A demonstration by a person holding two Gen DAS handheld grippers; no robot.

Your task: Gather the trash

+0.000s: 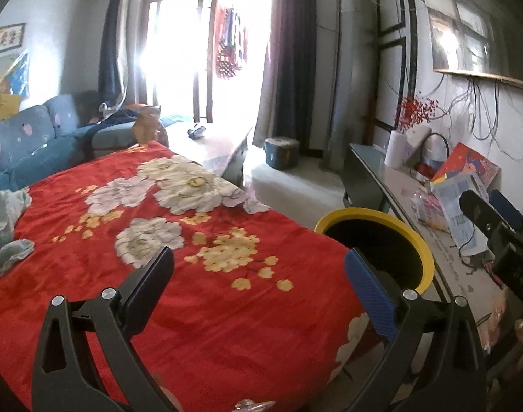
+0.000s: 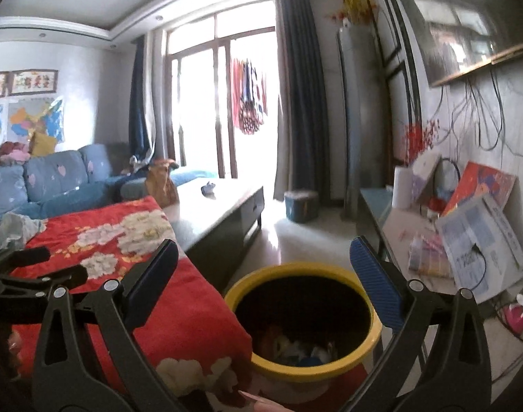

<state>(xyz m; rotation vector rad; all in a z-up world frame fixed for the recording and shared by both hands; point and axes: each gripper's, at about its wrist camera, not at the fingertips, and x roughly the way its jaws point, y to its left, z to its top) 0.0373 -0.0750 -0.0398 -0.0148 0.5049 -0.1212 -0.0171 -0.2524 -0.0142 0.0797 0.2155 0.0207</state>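
Note:
A yellow-rimmed black trash bin point(image 2: 302, 316) stands beside the red floral blanket point(image 1: 179, 274); several pieces of trash point(image 2: 295, 346) lie at its bottom. My right gripper point(image 2: 261, 264) is open and empty, held above the bin's mouth. My left gripper point(image 1: 258, 267) is open and empty above the blanket, with the bin point(image 1: 378, 247) to its right. The right gripper point(image 1: 495, 226) shows at the right edge of the left wrist view, the left gripper point(image 2: 38, 267) at the left edge of the right wrist view. No loose trash shows on the blanket.
A crumpled grey-green cloth point(image 1: 3, 230) lies on the blanket's left edge. A dark coffee table point(image 2: 220, 206) stands beyond, with a blue sofa point(image 2: 48, 178) to the left. A TV bench point(image 2: 433, 240) with papers and cables runs along the right wall. A teal pot point(image 2: 300, 206) sits on the floor.

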